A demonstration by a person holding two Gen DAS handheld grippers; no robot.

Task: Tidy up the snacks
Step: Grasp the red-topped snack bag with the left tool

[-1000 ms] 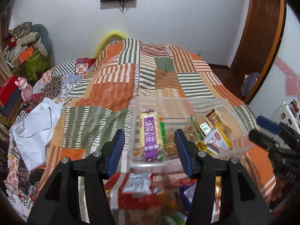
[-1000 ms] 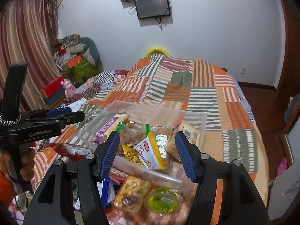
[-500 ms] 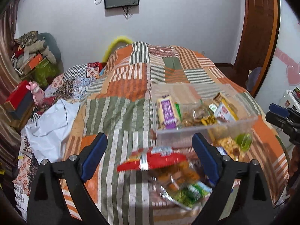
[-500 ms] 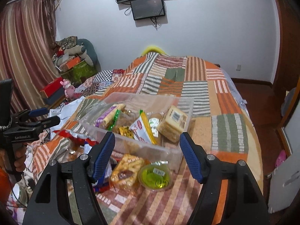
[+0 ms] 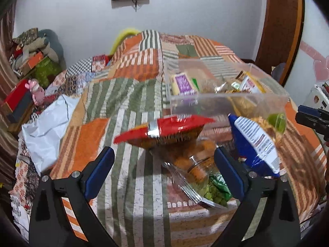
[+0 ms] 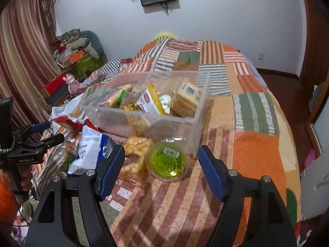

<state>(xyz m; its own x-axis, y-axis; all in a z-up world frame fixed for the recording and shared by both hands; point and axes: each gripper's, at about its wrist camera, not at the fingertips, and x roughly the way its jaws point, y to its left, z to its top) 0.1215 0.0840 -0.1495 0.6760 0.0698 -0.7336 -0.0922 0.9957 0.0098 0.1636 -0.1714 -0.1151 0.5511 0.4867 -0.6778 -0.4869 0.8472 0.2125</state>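
A clear plastic bin holding several snack packs stands on the patchwork bed. In front of it lie loose snacks: a red bag, a blue and white bag, a green pea pack, a yellow puffed snack bag and a green jelly cup. My left gripper is open and empty, just short of the red bag. My right gripper is open and empty, its fingers either side of the jelly cup but short of it.
The patchwork quilt covers the bed. A white plastic bag lies at the left edge. Boxes and toys stand by the curtain at left. A wooden door is at right.
Both grippers have pulled back from the bin and opened wider. The loose snacks in front of the bin have come into view.
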